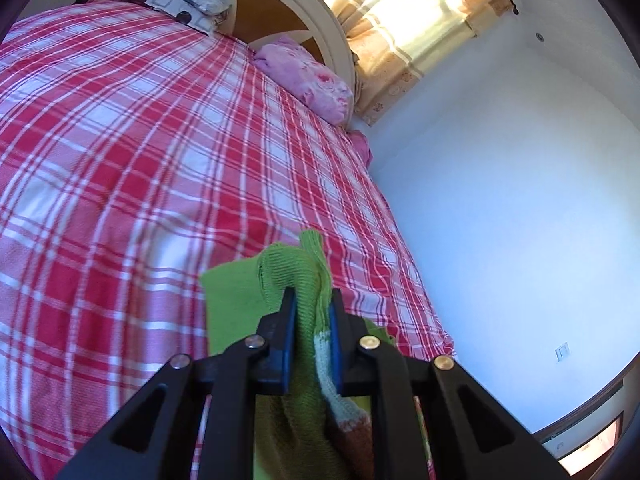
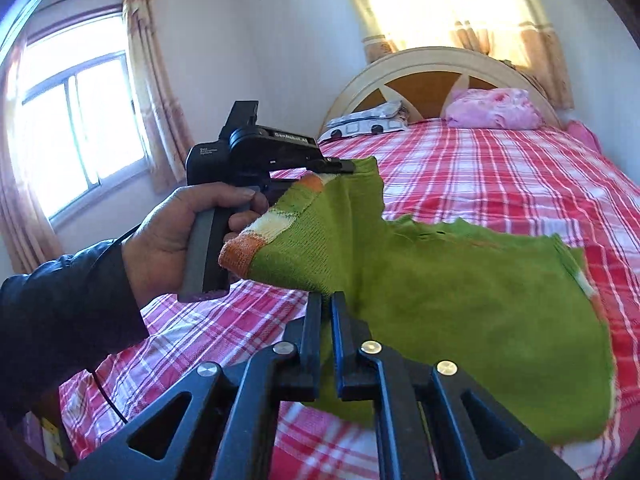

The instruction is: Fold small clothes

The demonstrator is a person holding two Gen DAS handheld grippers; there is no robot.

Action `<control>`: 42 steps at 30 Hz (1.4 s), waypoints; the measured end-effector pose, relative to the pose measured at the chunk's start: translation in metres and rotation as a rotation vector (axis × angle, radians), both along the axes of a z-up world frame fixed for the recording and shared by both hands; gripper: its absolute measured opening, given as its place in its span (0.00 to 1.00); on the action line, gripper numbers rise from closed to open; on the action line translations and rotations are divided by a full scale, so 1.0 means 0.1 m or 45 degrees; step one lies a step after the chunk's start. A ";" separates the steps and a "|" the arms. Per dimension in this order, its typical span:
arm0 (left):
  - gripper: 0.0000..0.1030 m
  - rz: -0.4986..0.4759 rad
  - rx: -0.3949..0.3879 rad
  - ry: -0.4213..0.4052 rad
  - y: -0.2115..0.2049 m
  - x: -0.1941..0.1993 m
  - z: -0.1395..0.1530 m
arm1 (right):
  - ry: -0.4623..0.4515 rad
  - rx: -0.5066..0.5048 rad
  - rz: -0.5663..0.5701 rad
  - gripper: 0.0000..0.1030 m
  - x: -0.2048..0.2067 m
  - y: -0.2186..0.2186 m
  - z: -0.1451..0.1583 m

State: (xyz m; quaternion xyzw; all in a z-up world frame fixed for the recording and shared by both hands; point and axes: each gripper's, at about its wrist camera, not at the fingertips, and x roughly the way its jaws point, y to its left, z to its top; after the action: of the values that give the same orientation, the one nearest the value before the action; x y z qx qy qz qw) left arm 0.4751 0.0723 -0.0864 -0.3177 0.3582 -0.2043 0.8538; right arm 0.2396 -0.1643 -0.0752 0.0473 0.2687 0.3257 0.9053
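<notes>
A small green knit sweater (image 2: pixel 432 300) with orange and white striped cuffs hangs in the air above the bed. My left gripper (image 1: pixel 313 296) is shut on a bunched green part of the sweater (image 1: pixel 296 276) near a striped cuff. In the right wrist view the left gripper (image 2: pixel 344 166) shows at the sweater's upper left corner, held by a hand. My right gripper (image 2: pixel 326 300) is shut on the sweater's lower edge below the sleeve. The sweater's body droops to the right toward the bedspread.
The bed has a red and white plaid cover (image 1: pixel 140 160). A pink pillow (image 2: pixel 494 108) and a patterned pillow (image 2: pixel 366 122) lie by the cream headboard (image 2: pixel 432 60). A white wall (image 1: pixel 512 208) runs along the bed's right side. Curtained windows (image 2: pixel 76 120) are behind.
</notes>
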 end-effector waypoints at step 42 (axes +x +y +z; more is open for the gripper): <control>0.07 -0.364 0.193 0.004 -1.87 0.28 0.13 | 0.092 0.157 -0.267 0.06 0.17 -1.26 -0.05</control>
State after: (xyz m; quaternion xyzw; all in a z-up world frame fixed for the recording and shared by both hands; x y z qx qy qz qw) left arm 0.5029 -0.1151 -0.0729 -0.1985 0.4155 -0.2956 0.8370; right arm 0.2569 -0.2901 -0.0800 0.1424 0.2740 0.2431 0.9195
